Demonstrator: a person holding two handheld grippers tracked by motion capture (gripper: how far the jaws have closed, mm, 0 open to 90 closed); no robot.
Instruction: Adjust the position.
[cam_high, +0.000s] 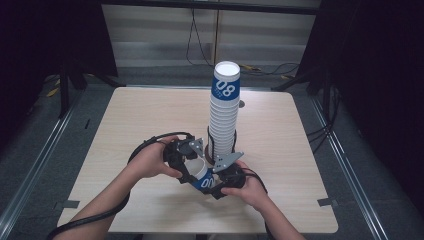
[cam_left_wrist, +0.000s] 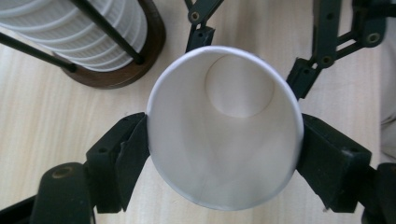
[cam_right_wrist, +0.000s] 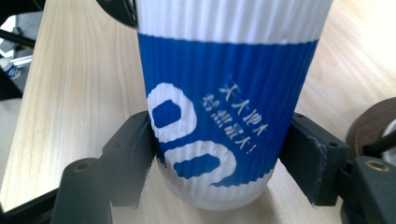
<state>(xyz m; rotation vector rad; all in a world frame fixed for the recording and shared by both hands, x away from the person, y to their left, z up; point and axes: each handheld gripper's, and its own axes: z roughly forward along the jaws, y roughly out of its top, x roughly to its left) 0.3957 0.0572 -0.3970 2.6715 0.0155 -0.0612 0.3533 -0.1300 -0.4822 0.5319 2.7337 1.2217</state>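
Observation:
A white and blue ribbed paper cup (cam_high: 202, 178) lies tilted just above the table near its front, held between both grippers. My left gripper (cam_high: 191, 167) is shut on its open rim. In the left gripper view the cup (cam_left_wrist: 224, 126) shows its white inside, and the left gripper (cam_left_wrist: 224, 154) has a pad on each side of the rim. My right gripper (cam_high: 214, 188) is shut on the blue band near the base. In the right gripper view the cup (cam_right_wrist: 229, 107) sits between the pads of the right gripper (cam_right_wrist: 219, 163).
A tall stack of the same cups (cam_high: 223, 112) stands in a wire holder with a round wooden base (cam_left_wrist: 135, 65) just behind the grippers, mid-table. The light wooden table (cam_high: 150, 115) is bare to the left and right. Cables lie on the floor behind.

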